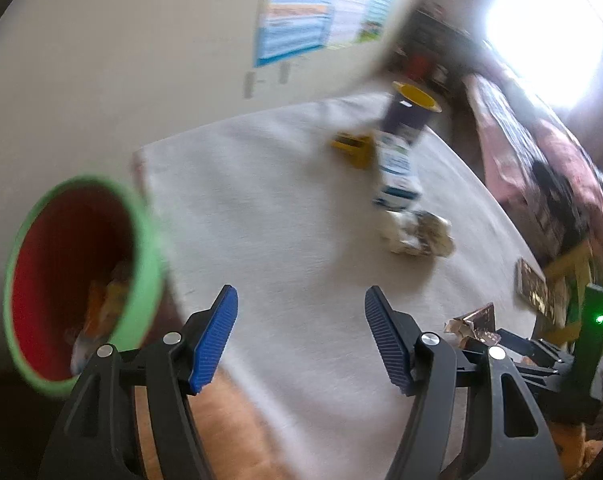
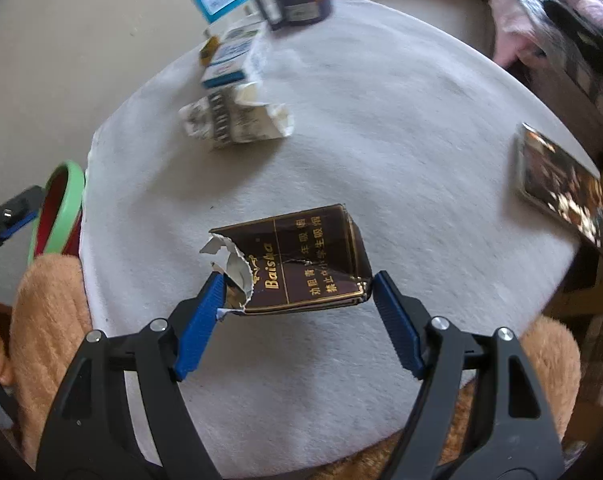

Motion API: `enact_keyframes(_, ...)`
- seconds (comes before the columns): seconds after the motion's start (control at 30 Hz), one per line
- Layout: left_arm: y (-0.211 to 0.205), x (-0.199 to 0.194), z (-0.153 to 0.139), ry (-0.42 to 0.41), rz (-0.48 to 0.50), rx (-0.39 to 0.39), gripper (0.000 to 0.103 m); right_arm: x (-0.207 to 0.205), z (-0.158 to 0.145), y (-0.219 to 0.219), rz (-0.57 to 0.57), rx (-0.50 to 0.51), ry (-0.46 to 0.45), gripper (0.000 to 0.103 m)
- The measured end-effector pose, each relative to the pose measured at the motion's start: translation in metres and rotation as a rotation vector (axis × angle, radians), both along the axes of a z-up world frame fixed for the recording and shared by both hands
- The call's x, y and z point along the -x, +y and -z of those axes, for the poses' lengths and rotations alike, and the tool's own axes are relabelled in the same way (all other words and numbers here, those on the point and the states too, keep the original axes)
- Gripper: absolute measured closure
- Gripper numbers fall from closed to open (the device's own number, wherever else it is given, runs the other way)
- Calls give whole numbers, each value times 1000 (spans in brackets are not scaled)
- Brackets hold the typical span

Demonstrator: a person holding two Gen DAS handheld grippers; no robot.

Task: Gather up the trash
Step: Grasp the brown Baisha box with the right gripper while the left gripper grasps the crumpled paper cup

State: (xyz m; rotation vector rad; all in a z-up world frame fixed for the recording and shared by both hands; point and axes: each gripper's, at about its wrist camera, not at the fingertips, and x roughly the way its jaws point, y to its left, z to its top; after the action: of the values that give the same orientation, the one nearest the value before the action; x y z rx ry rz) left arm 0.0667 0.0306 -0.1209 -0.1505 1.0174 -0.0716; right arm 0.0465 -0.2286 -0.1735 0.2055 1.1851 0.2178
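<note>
Because the counter (image 2: 381, 128) carries scattered litter, the bin (image 1: 81, 280) sits at its edge within reach; the right tool (image 2: 297, 304) pinches the brown pack (image 2: 301, 256) endwise, while the left tool (image 1: 301, 336) gapes empty beside the bin.

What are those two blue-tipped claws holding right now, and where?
The right gripper holds the brown cigarette pack, pinched across its two short ends, torn foil end at one pad. The left gripper holds nothing.
</note>
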Motion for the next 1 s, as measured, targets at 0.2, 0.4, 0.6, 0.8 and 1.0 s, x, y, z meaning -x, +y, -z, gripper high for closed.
enact_keyframes(0.2, -74, -39, 5, -26, 210, -101, 40, 2, 1, -8, 21, -43, -16, 29)
enact_keyframes(0.4, -136, -73, 24, 3, 468, -289, 29, 2, 9, -20, 45, -105, 1, 29)
enact_keyframes(0.6, -159, -91, 47, 72, 563, -391, 29, 0, 17, -28, 66, -167, 27, 29)
enact_keyframes(0.8, -173, -101, 56, 103, 586, -441, 27, -1, 20, -29, 66, -193, 37, 29)
enact_keyframes(1.0, -177, -102, 63, 109, 575, -467, 27, 0, 19, -32, 66, -205, 35, 29)
